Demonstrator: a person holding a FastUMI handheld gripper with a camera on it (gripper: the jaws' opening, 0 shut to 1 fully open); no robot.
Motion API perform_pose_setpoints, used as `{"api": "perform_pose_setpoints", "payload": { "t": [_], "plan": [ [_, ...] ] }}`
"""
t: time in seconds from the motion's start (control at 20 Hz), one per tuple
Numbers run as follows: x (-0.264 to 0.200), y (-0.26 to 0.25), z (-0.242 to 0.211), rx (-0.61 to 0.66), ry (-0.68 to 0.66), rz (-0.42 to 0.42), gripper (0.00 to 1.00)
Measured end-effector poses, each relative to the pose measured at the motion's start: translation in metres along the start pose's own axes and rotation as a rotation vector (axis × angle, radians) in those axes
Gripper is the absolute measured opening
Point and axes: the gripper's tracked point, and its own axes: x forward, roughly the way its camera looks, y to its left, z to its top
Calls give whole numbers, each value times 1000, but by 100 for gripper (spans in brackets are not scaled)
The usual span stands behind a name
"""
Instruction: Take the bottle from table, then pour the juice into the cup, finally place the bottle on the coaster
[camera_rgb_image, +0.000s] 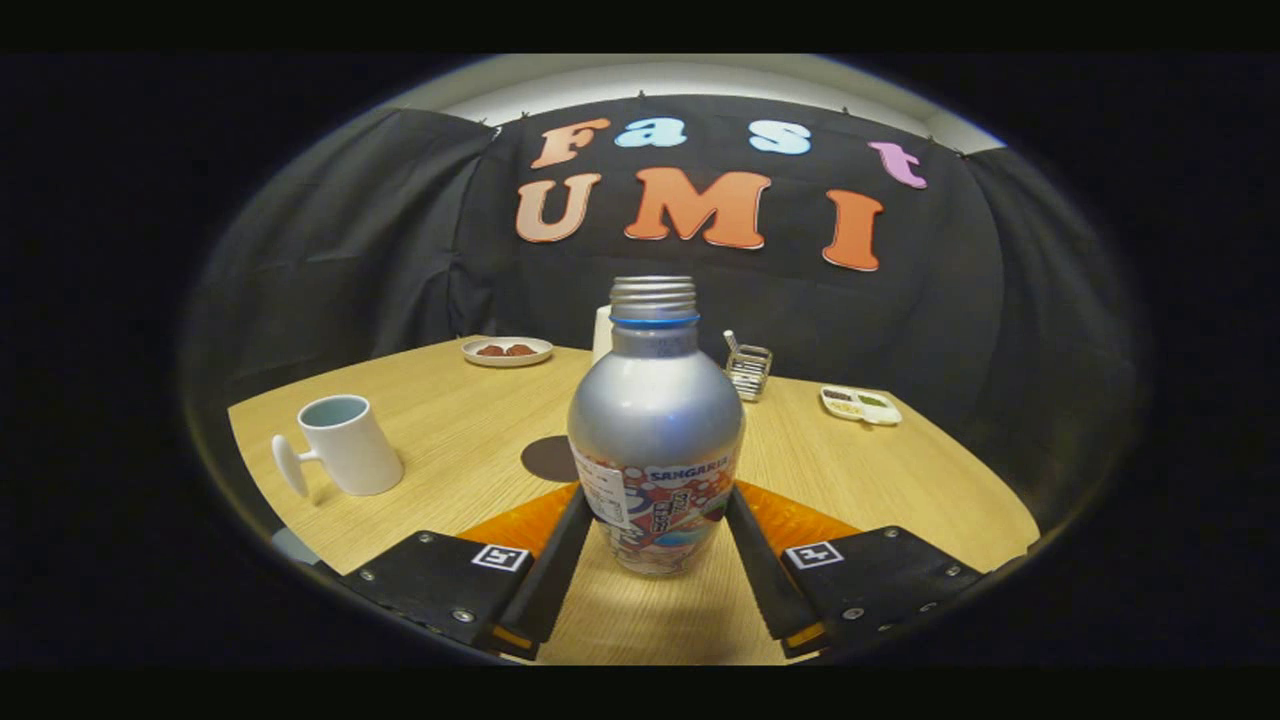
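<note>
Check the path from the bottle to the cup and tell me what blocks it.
Nothing visible blocks it. The bottle stands between the claw fingers; bare table lies between it and the cup. The dark coaster sits just beside that line.

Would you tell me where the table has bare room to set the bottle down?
Bare wood lies between the cup and the coaster, and right of the bottle, before the divided tray. The far edge by the plate and rack is crowded.
</note>
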Motion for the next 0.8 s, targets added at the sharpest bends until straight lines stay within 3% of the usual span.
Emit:
{"api": "perform_pose_setpoints", "payload": {
  "t": [0.8],
  "plan": [
    [12, 39, 65, -490, -148, -186, 77]
  ]
}}
